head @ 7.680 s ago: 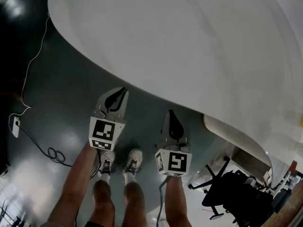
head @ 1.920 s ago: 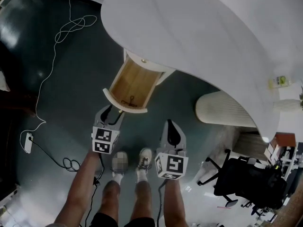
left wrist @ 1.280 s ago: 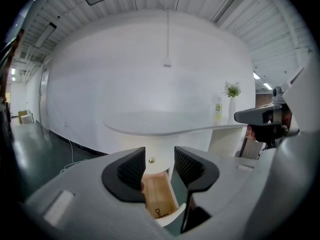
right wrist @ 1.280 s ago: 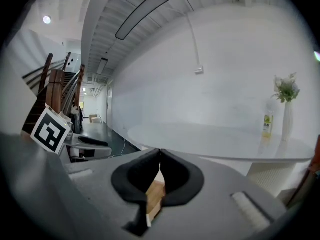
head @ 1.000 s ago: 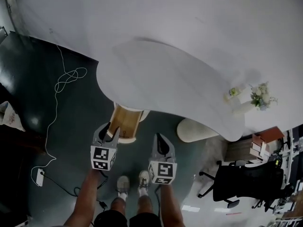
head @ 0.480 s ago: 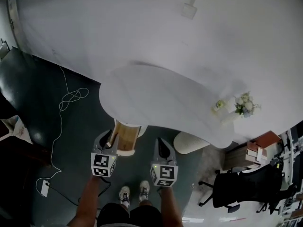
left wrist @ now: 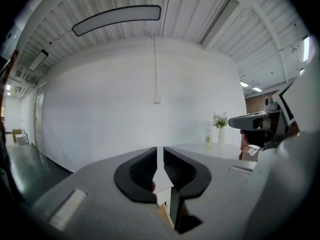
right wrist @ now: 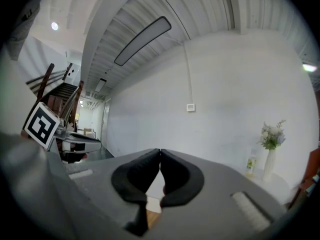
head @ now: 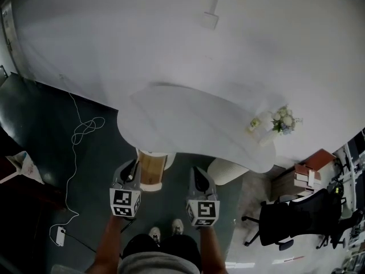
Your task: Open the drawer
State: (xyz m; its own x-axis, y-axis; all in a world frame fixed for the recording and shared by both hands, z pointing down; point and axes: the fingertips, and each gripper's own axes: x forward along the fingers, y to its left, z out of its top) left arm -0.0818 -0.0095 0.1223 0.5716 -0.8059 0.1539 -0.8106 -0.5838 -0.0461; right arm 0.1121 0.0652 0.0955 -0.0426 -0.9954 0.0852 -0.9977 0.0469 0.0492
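The only printed marks we can make out are the black and white squares on the marker cube [head: 125, 202] that each gripper carries. The small bottle [head: 254, 124] on the table [head: 188, 124] has a yellow-green label, but its print is too small for us to read. The bottle stands just beside a vase [head: 280, 120] of pale flowers near the table's far right end. The left gripper [head: 133, 165] has just been closing its jaws. They now stand a thin slit apart with nothing between them. The right gripper [head: 197, 170] has its jaw tips pressed together, and it is also empty. The drawer [head: 150, 169] is pulled out from under the near curved edge of the table, and we can see its wooden inside. In the head view it lies between the two grippers and closer to the left one, whose tip overlaps the drawer's left side, but we cannot tell whether they touch. A pale ribbed column [head: 228, 170] stands just right of the drawer under the same edge. To the left the dark floor [head: 34, 124] is open apart from a white cable [head: 85, 131] looped across it. An office chair [head: 296, 216] stands well off to the right. On the wall beyond, a small box [head: 208, 20] sits at the end of a thin vertical strip.
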